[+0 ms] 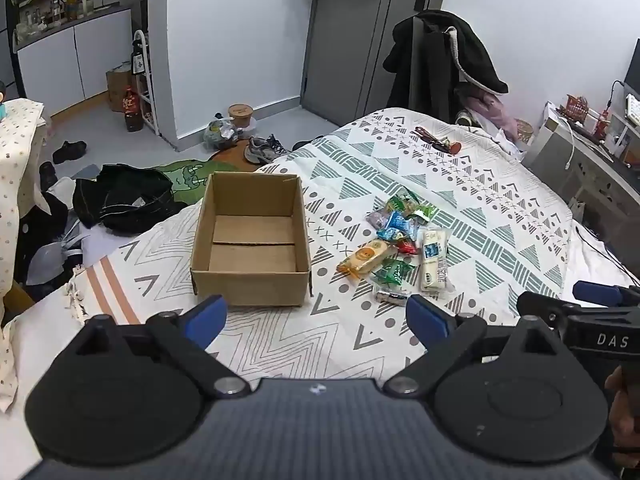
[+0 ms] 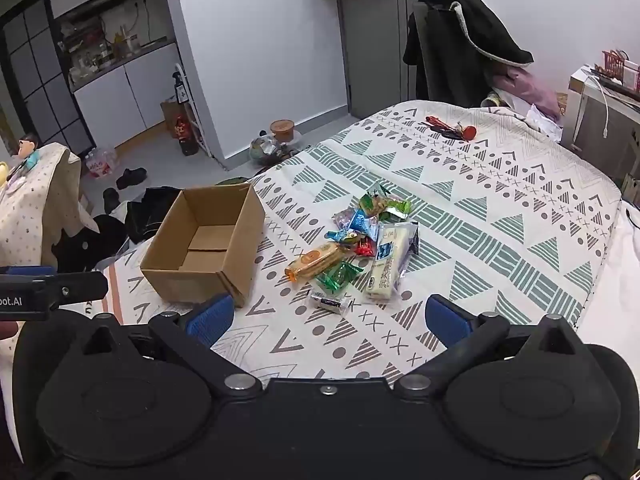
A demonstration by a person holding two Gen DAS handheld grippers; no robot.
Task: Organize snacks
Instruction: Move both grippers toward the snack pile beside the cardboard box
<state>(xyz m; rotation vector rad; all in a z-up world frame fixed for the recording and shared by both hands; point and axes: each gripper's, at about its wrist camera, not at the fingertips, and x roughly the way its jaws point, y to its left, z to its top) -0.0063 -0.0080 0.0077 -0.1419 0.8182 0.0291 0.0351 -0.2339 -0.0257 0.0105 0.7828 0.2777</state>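
Crinkly snack packets [image 2: 360, 248] look light and slippery, so pinch mid-body; left gripper [image 1: 316, 320] and right gripper [image 2: 328, 318] both gape empty.

Snacks heaped beside an open cardboard box on a patterned bedspread

The brown cardboard box [image 1: 251, 246] sits upright, flaps open, nothing inside; at its 3 o'clock, apart from it, lies the snack pile [image 1: 398, 242]: an orange-wrapped biscuit pack [image 1: 365, 259] lying flat at the pile's 8 o'clock; a long white packet [image 1: 433, 264] at 4 o'clock; green sachets [image 1: 408, 204] at 12 o'clock; blue sachets [image 1: 396, 225] at centre; a small silver-and-dark wrapper [image 1: 393, 296] at 6 o'clock, nearest the camera.
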